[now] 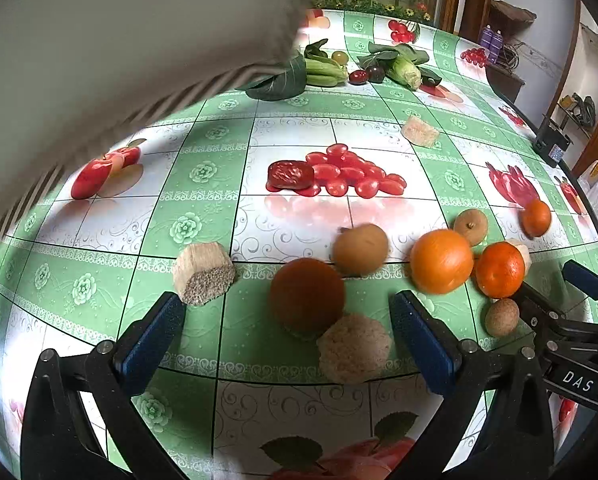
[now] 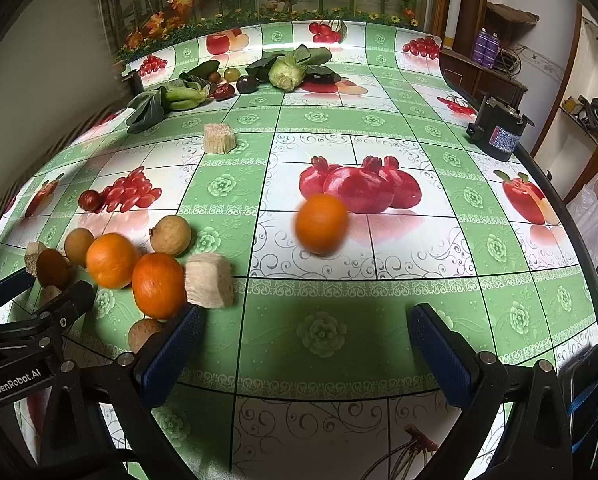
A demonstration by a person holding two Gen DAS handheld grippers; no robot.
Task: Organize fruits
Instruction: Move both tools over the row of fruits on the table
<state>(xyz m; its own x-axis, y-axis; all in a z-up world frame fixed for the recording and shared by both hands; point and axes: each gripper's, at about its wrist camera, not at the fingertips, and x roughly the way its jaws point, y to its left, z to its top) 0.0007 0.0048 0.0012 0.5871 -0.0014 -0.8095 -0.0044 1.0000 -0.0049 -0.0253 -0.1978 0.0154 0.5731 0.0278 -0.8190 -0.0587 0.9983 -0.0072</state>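
Observation:
My left gripper (image 1: pixel 287 340) is open over a dark, blurred orange (image 1: pixel 307 294) and a beige fibrous chunk (image 1: pixel 355 348); its pads touch neither. A brown round fruit (image 1: pixel 361 248) lies just beyond. To the right sit two bright oranges (image 1: pixel 441 260) (image 1: pixel 499 268), two small brown fruits (image 1: pixel 471 226) (image 1: pixel 501 316) and a small orange (image 1: pixel 536 217). My right gripper (image 2: pixel 307 352) is open over bare green cloth. A blurred orange (image 2: pixel 321 224) lies ahead of it. The fruit cluster (image 2: pixel 158 284) is beside its left finger.
A grey ribbed sleeve (image 1: pixel 119 60) fills the upper left. Beige blocks (image 1: pixel 203 278) (image 2: pixel 219 139), a red date (image 1: pixel 290 174) and leafy vegetables (image 2: pixel 287 68) lie further off. A black device (image 2: pixel 499 128) stands at the table's right edge, a plastic bag (image 2: pixel 595 208) beyond it.

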